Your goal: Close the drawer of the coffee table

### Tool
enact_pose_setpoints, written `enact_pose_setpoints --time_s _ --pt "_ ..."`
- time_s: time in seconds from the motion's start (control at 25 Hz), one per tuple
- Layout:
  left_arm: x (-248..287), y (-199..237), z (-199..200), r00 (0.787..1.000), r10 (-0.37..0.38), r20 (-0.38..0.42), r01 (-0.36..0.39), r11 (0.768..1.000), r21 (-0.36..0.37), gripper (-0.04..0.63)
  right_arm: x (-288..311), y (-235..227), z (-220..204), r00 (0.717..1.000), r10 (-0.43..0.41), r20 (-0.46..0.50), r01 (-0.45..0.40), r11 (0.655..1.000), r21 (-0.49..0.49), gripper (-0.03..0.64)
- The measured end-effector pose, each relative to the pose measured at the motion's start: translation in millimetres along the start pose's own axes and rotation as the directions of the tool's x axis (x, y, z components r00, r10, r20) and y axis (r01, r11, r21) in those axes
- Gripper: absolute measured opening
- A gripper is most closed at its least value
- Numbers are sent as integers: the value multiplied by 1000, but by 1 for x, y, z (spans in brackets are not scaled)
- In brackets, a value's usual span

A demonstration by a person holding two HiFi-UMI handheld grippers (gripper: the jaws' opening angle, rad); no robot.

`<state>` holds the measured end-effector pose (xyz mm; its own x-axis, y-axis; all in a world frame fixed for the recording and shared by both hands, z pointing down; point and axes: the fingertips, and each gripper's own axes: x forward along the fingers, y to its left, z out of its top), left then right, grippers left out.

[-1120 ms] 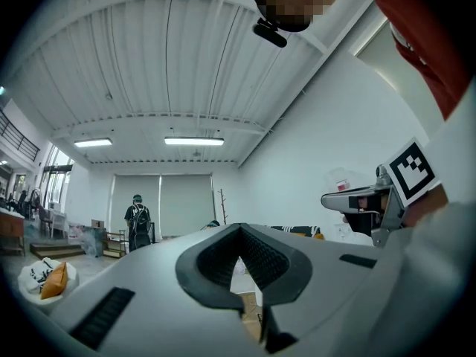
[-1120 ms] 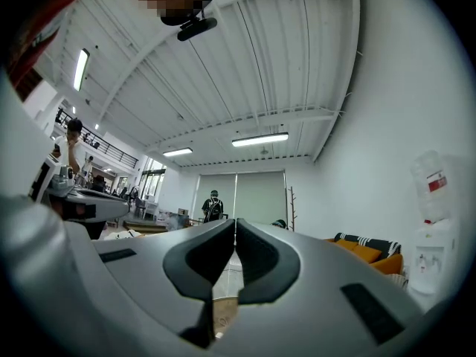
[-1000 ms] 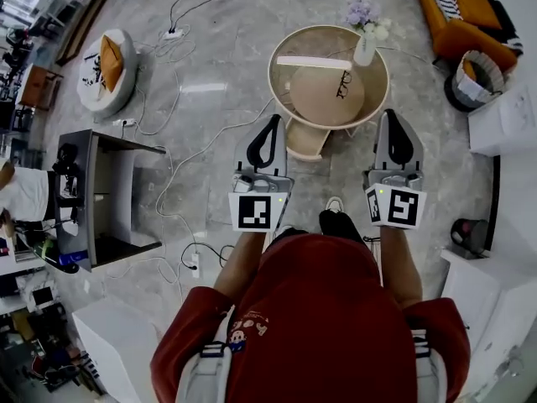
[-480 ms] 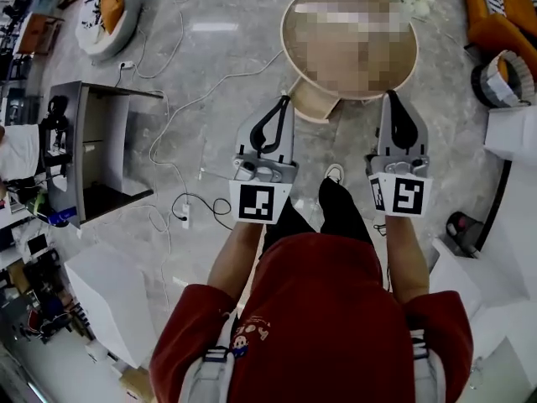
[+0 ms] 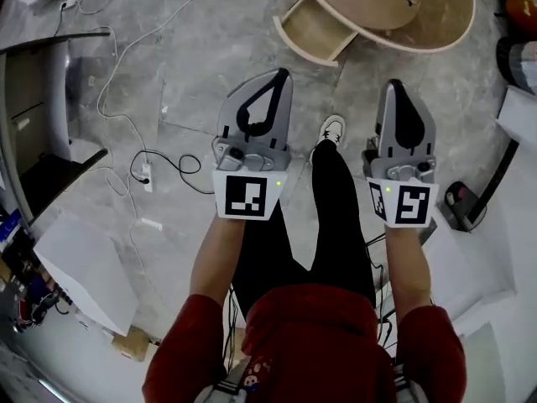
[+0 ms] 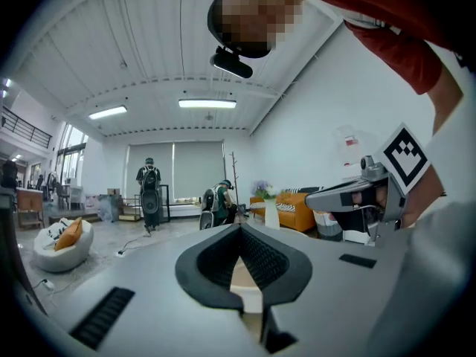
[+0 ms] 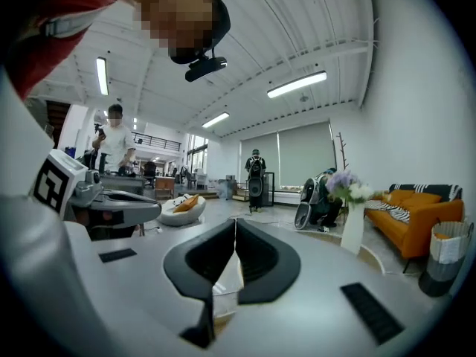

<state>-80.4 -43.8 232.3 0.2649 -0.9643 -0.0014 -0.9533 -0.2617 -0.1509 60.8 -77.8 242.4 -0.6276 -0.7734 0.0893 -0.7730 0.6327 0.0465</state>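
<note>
1. While the drawer (image 5: 312,32) still stands open, both tools have dropped lower toward the floor (image 5: 193,82) since the earlier head views, and the round tabletop (image 5: 436,39) has slid up to the picture's top edge.
2. That edge cuts off most of the tabletop; the drawer's back end is hidden under it.
3. Two tools: the left tool (image 5: 283,74) and the right tool (image 5: 393,84), both clenched on nothing, clear of the drawer. One drawer, one tabletop.

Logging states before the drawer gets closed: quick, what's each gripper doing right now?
Left gripper: closed, holding nothing.
Right gripper: closed, holding nothing.
</note>
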Motion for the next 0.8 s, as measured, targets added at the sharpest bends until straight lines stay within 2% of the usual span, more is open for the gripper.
enact_pose_setpoints --time_s 0.12,0.24,0.44,0.64,0.8 --pt "0 -9 -105 999 -4 -38 4 1000 -7 12 15 19 -102 999 37 -26 -37 999 -8 23" --pt "3 -17 -202 999 6 -38 -7 1000 -23 12 33 27 -196 999 42 -25 -43 998 -36 23" --pt "6 -31 -346 1000 10 -18 -11 999 -37 12 55 28 -312 999 37 33 -34 997 -66 23" --pt "19 -39 -447 999 45 -7 -45 999 -16 12 67 26 -405 995 54 82 -43 991 -125 23" --pt "24 -49 -496 999 22 25 -21 1000 -14 12 65 18 -442 991 29 133 -14 994 -113 23"
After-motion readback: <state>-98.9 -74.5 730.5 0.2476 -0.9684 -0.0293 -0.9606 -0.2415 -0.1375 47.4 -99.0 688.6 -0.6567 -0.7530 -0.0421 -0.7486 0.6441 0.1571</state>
